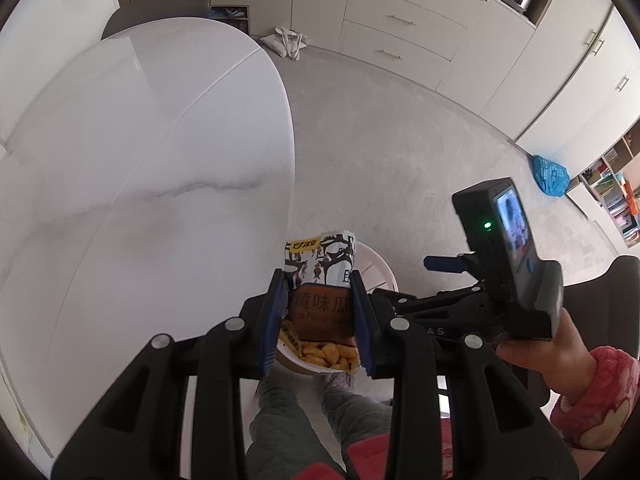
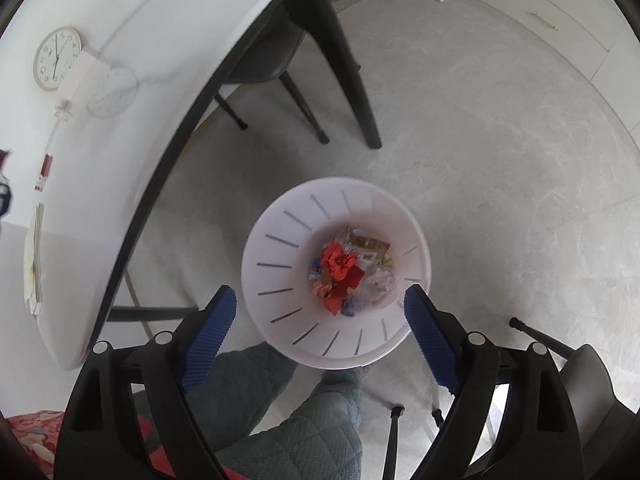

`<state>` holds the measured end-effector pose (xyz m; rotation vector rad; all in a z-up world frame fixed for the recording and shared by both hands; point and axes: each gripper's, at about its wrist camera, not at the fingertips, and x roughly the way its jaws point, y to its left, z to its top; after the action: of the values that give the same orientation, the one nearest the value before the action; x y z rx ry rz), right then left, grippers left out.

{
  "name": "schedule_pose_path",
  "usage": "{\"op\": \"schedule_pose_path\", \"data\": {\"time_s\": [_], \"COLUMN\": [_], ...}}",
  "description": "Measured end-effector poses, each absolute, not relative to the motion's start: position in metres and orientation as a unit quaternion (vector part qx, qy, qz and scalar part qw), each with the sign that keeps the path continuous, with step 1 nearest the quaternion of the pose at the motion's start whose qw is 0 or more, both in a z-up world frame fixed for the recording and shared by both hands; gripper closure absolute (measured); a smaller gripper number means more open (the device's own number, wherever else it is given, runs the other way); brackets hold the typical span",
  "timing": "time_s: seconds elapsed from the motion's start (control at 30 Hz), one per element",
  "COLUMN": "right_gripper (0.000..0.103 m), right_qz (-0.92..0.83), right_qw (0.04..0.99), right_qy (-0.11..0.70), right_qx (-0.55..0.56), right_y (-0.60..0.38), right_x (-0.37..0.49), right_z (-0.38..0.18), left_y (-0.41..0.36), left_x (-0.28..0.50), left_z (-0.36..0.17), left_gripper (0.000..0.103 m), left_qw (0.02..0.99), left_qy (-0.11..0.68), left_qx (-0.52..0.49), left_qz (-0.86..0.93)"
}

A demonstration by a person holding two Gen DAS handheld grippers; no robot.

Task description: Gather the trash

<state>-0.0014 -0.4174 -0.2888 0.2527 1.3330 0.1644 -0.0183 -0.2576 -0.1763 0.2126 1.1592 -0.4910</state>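
Note:
My left gripper point(image 1: 320, 312) is shut on a snack bag point(image 1: 322, 280), white and brown with black drawings and a picture of yellow seeds at its lower end. It holds the bag off the table's edge, above the white bin point(image 1: 378, 270). In the right wrist view the white slotted bin point(image 2: 280, 240) stands on the floor right below, with red, blue and clear wrappers point(image 2: 344, 272) in it. My right gripper point(image 2: 320, 312) is open and empty above the bin. It also shows in the left wrist view point(image 1: 444, 263), to the right of the bag.
A white marble table point(image 1: 140, 160) fills the left. Its dark legs and a chair point(image 2: 280, 56) stand beyond the bin. My legs in grey quilted trousers point(image 2: 280, 400) are below. A blue bag point(image 1: 550, 174) and a cloth bag point(image 1: 286, 42) lie on the floor by the cabinets.

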Motion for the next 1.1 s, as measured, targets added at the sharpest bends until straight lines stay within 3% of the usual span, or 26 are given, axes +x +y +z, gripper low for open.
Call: {"op": "schedule_pose_path", "data": {"time_s": [0.13,0.3,0.47,0.73,0.83,1.1], "right_gripper": [0.013,0.009,0.008,0.008,0.002,0.002], "right_qz": [0.031,-0.013,-0.036,-0.019,0.01,0.069], "right_qw": [0.804,0.817,0.817,0.831,0.855,0.913], "right_qy": [0.584,0.564,0.557,0.537,0.505,0.402], "right_qx": [0.11,0.121,0.142,0.144,0.117,0.031], "right_y": [-0.444,-0.485,-0.512,-0.504,-0.474,-0.361], "right_x": [-0.015,-0.035,-0.051,-0.046,-0.032,0.005], "right_z": [-0.258,-0.234,-0.224,-0.185,-0.144,-0.031], "left_y": [-0.277,-0.303,-0.307,-0.279,-0.247,-0.132], "left_x": [-0.024,-0.031,-0.039,-0.034,-0.03,-0.022], "left_z": [-0.189,-0.225,-0.218,-0.169,-0.136,-0.029], "left_gripper": [0.07,0.03,0.013,0.011,0.011,0.008], "left_qw": [0.789,0.759,0.767,0.814,0.84,0.907], "left_qy": [0.546,0.576,0.565,0.533,0.511,0.414], "left_qx": [0.13,0.164,0.16,0.104,0.076,0.028], "left_qz": [-0.248,-0.256,-0.259,-0.207,-0.165,-0.068]}}
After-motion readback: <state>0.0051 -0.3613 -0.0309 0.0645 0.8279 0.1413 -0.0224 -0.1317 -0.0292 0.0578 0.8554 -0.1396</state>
